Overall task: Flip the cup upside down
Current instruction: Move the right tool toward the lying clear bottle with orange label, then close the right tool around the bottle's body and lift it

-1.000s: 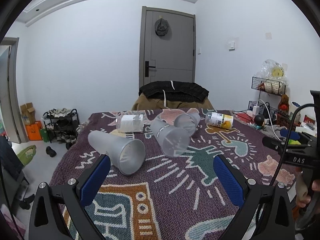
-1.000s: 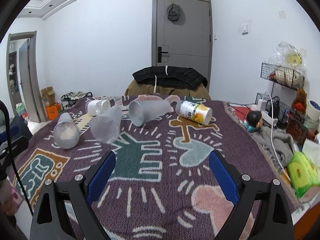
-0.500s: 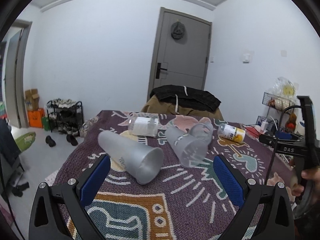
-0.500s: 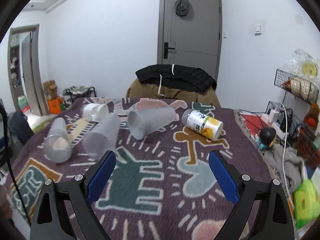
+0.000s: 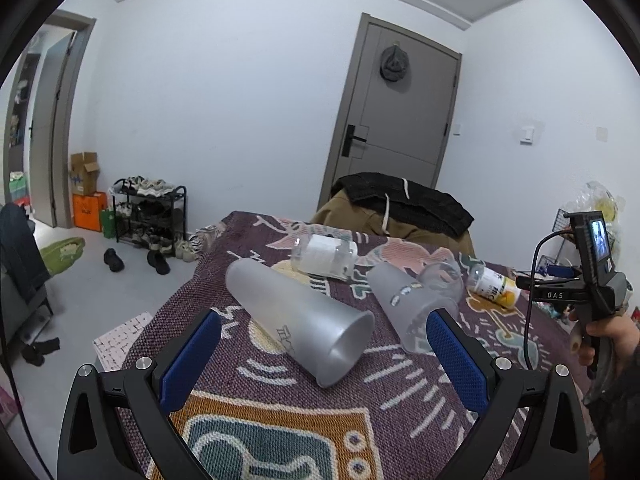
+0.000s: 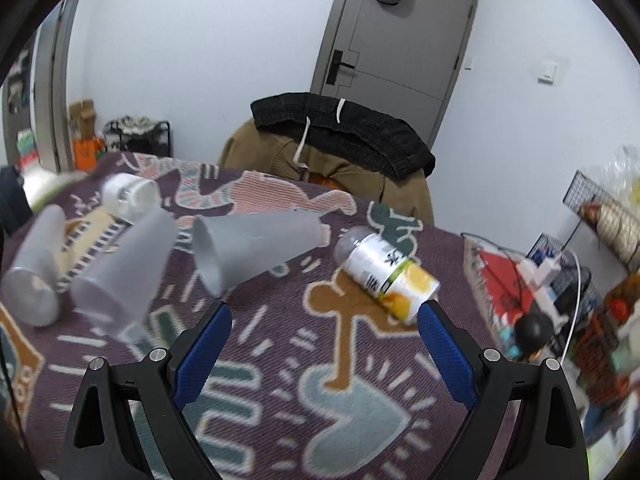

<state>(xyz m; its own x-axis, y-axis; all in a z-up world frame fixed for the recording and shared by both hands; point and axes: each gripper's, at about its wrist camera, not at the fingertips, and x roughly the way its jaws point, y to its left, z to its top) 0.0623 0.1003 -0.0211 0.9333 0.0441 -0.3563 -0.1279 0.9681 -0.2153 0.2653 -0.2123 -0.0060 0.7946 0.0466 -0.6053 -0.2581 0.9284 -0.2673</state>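
Three frosted plastic cups lie on their sides on the patterned cloth. In the left wrist view the nearest cup (image 5: 300, 320) lies just ahead of my open, empty left gripper (image 5: 324, 340), mouth toward me. A second cup (image 5: 404, 308) lies to its right, with the third cup (image 5: 444, 276) behind it. In the right wrist view my open, empty right gripper (image 6: 324, 332) faces a cup (image 6: 248, 244) with its mouth to the left; two more cups (image 6: 120, 268) (image 6: 34, 268) lie further left.
A juice bottle (image 6: 388, 276) lies on its side to the right of the cups. A white jar (image 5: 324, 256) lies at the back. A chair with a dark jacket (image 6: 340, 132) stands behind the table (image 5: 280, 432). The table's left edge drops to the floor.
Both grippers have moved forward toward the cups, which now look larger. The left view has swung left and centred on the nearest cup. Nothing has been gripped.
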